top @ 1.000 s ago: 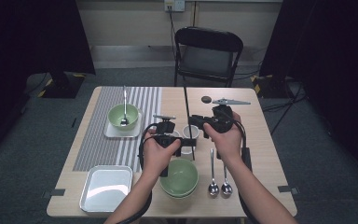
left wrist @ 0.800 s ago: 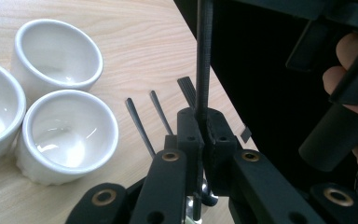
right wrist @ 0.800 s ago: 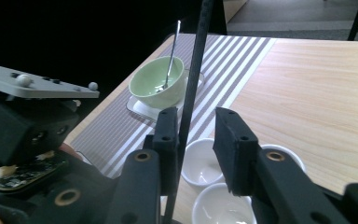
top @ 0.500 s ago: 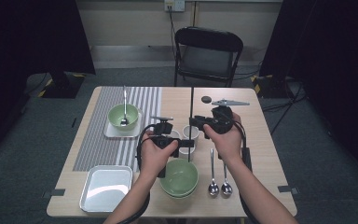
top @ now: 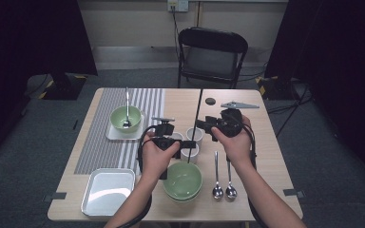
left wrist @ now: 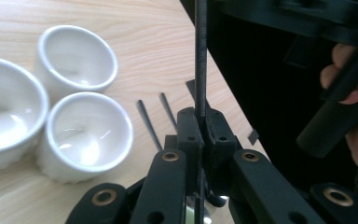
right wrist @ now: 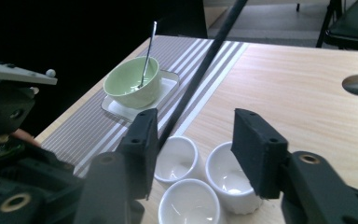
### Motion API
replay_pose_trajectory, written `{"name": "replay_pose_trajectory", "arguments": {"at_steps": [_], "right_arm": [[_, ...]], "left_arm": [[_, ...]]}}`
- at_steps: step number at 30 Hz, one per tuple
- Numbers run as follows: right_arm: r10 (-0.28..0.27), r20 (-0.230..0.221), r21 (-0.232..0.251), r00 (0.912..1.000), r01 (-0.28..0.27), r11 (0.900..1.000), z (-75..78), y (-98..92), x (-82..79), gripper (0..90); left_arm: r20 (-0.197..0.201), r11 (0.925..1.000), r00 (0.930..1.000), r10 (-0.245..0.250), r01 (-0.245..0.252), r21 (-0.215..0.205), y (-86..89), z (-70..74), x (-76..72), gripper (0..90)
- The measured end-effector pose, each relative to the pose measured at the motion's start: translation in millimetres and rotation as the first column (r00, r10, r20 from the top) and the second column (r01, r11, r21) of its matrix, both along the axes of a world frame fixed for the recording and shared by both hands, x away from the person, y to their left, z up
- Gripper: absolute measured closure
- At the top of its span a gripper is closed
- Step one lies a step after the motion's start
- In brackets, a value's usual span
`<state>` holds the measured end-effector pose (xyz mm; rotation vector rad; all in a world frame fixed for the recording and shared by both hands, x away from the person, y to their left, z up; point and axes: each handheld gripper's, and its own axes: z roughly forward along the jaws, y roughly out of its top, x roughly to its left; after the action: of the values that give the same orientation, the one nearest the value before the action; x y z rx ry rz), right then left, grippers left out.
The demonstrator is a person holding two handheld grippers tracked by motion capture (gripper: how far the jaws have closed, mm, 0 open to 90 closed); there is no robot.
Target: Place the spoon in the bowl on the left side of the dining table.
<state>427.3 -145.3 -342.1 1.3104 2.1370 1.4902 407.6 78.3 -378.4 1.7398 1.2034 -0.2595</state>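
- Firmly, the left claw [left wrist: 200,135] clamps a thin black rod [left wrist: 200,56], standing upright above the white cups [top: 190,142] at the desk's [top: 266,156] centre.
- Right claw [right wrist: 193,149], at three o'clock of the left, has just been opening; its jaws stand apart, the rod just beside one.

L gripper [left wrist: 200,128] jaws clamped on thin rod [left wrist: 200,56], white cups [left wrist: 87,133] nearby

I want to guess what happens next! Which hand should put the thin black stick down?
Probably the left. Its tool is shut on the thin black stick, while the right tool has just been opening with nothing between its pads.
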Motion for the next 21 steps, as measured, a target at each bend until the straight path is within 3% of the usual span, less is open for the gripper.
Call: {"name": "replay_pose_trajectory", "arguments": {"at_steps": [3,5,8,15,21], "right_arm": [[0.013,0.014,-0.006,0.9998,-0.012,1.000,0.6,-6.8,-0.4,43.5],[0.020,0.026,-0.035,0.9995,-0.019,0.999,-0.1,-12.1,-1.6,37.8],[0.035,0.033,-0.074,0.9988,-0.033,0.997,-3.8,-18.8,-4.0,34.8],[0.047,0.055,-0.117,0.9974,-0.040,0.992,-17.7,-39.3,-11.3,28.4],[0.087,0.053,-0.118,0.9947,-0.081,0.990,-29.9,-51.1,-15.8,25.5]], "left_arm": [[-0.003,0.9998,0.9998,0.018,-0.018,0.002,5.1,0.4,0.9,86.7],[0.006,0.9995,0.9996,0.028,-0.028,0.014,9.5,0.8,1.4,86.7],[0.005,0.9993,0.9993,0.037,-0.037,0.009,14.3,1.2,1.6,86.7],[0.012,0.9975,0.9977,0.067,-0.067,0.021,27.8,2.8,3.3,86.7],[0.013,0.9958,0.9968,0.079,-0.080,0.044,33.4,1.9,4.8,86.7]]}}
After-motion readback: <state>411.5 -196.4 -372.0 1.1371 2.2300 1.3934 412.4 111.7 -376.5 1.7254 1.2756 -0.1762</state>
